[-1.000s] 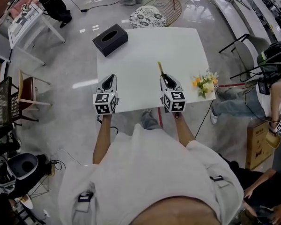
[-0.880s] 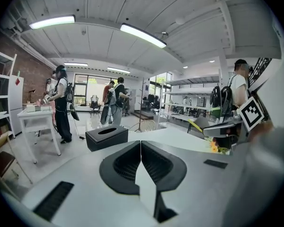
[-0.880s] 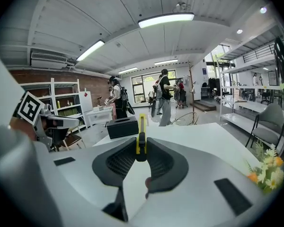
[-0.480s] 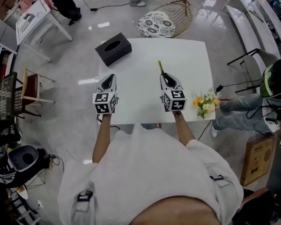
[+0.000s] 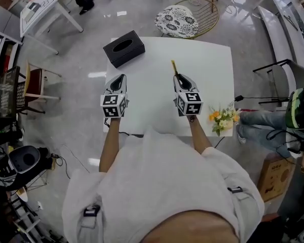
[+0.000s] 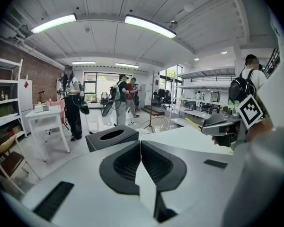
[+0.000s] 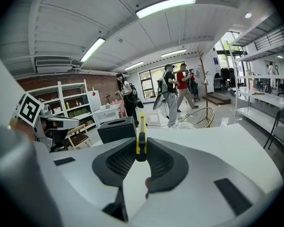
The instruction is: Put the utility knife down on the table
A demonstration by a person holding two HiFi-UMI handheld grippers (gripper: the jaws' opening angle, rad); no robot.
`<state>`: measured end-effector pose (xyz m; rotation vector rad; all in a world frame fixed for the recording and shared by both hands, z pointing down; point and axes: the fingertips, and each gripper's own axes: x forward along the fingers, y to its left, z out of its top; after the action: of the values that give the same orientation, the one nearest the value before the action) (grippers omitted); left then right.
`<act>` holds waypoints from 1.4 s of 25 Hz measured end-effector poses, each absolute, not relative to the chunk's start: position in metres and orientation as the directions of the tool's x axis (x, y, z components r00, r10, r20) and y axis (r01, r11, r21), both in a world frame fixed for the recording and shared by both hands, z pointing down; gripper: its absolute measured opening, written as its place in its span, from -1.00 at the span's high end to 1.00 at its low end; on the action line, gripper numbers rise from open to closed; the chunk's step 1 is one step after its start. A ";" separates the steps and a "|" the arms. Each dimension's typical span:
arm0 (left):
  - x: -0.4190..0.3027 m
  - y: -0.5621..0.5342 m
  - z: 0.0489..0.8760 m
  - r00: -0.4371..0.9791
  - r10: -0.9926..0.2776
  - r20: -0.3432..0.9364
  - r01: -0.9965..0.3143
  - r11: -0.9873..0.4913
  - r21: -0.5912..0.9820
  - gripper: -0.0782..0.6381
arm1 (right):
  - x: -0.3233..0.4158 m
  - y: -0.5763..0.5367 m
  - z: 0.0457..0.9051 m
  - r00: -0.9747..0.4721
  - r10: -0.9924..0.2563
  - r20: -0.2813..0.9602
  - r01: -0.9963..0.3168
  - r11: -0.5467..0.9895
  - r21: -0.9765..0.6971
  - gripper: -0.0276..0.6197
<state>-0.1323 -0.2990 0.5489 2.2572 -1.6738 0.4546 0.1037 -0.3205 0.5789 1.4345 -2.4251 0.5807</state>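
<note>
White tabletop (image 5: 202, 65) fills the middle of the head view, on a glossy grey floor in an open workshop where people stand in the background. A black tissue box (image 5: 123, 48) sits on the tabletop's upper-left corner, and a small bunch of flowers (image 5: 223, 118) is at its right edge.

The right gripper (image 5: 179, 78) has its jaws clamped on the yellow utility knife (image 5: 174, 68). Most of the knife's length sticks out past the jaw tips toward the top of the frame. The right gripper view shows the slim body pinched edge-on between the pads, with tabletop beyond it. The left gripper (image 5: 121, 78) is at centre left, well apart from the knife, with its jaws together on nothing.

The knife looks to be held above the surface, not resting on it, so the put-down has not happened.

- **Early release:** If the jaws open before the knife is lowered, its overhanging front would probably drop first. It could then bounce or skid across the smooth surface.
- **Steep approach:** Coming down nose-first could jam the tip into the tabletop and twist the knife in the grip.
- **Blade:** I cannot tell whether the blade is extended. If it is, a slide toward the edge matters more.
</note>
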 end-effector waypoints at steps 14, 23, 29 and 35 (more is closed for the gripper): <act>-0.126 -0.319 0.585 0.348 -0.805 0.481 -0.933 -0.347 0.094 0.72 | 0.104 -0.319 0.614 -0.419 -0.752 0.509 -0.908 0.361 -0.213 0.65; -0.125 -0.316 0.609 0.392 -0.763 0.514 -0.916 -0.375 0.142 0.72 | 0.098 -0.304 0.637 -0.385 -0.729 0.566 -0.923 0.324 -0.210 0.65; -0.130 -0.309 0.623 0.401 -0.744 0.535 -0.913 -0.376 0.160 0.72 | 0.093 -0.295 0.653 -0.376 -0.706 0.600 -0.926 0.314 -0.210 0.66; -0.130 -0.299 0.634 0.409 -0.728 0.550 -0.909 -0.379 0.175 0.72 | 0.088 -0.285 0.667 -0.371 -0.685 0.627 -0.927 0.309 -0.211 0.65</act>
<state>-0.1301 -0.2994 0.6345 2.2182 -1.3937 0.5374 0.0884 -0.2845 0.6667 1.4329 -2.1592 0.7732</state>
